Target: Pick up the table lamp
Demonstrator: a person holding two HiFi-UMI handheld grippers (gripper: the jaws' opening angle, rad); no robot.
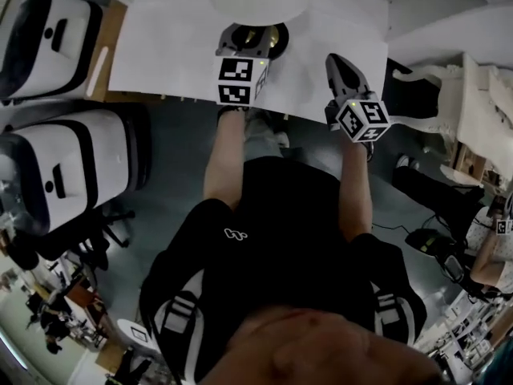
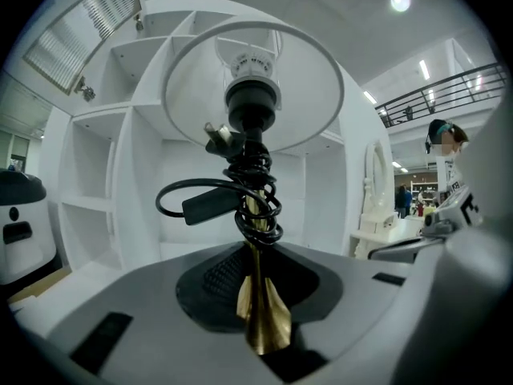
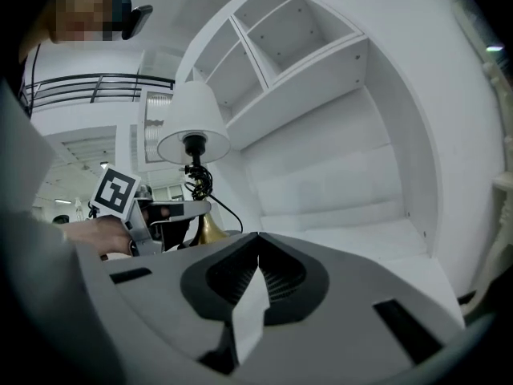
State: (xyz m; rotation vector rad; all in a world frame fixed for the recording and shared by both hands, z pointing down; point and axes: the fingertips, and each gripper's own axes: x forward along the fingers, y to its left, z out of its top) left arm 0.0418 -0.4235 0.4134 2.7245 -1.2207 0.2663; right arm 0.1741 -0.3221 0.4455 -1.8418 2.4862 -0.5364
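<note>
Brass-stemmed table lamp [image 2: 252, 107] clamped in left hand-held gripper [image 2: 263, 327], coiled cord [image 2: 255, 195] hidden in head view, right hand-held gripper [image 3: 256, 251] closed, empty.

White shelving [image 3: 309, 66], grey floor [image 1: 172, 163]

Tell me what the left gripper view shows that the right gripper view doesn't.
Only the left gripper view: the left gripper shut on the brass stem of the table lamp, the black cord coiled round it, and the underside of the shade. Only the right gripper view: the whole lamp side-on, the marker cube, and a white strip pinched in the right gripper. Both: the lamp and the white shelf unit.
</note>
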